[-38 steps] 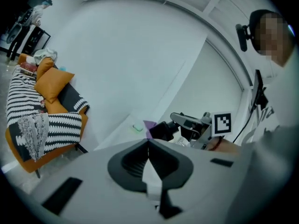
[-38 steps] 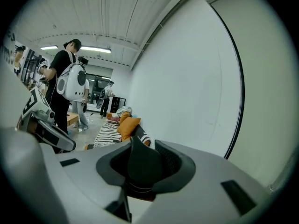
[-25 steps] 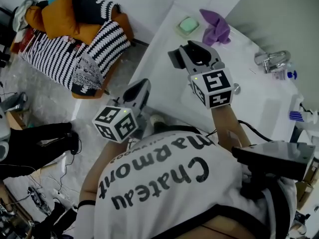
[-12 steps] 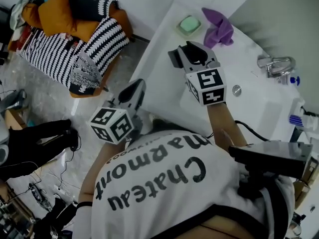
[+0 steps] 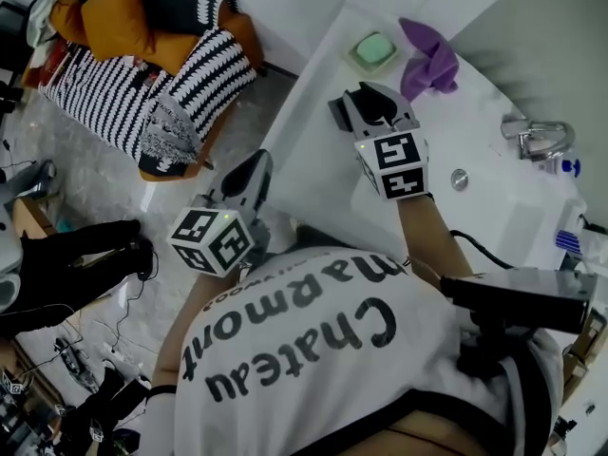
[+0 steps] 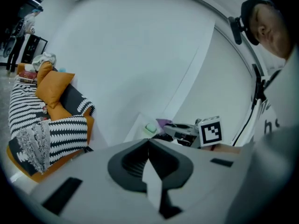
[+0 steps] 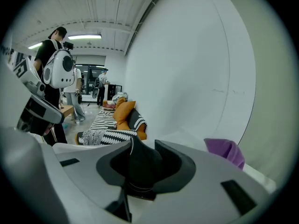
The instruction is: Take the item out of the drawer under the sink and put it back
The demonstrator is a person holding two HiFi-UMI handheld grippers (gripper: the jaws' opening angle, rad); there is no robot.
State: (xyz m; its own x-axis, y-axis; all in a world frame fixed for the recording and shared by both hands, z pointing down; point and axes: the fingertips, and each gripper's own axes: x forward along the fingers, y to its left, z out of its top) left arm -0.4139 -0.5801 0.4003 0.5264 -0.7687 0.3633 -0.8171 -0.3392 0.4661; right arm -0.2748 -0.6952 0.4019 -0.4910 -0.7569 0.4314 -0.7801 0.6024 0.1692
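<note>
Black item [image 7: 139, 168] in right gripper [image 7: 145, 147] over white sink counter [image 5: 313, 112]

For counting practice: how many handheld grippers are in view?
2. The left gripper, jaws together, hangs beside the white counter; the right gripper, holding a black item, is above that counter near the purple cloth. None seems hidden.

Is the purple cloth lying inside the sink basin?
No, the purple cloth lies on the counter beside the green soap dish, away from the drain.
</note>
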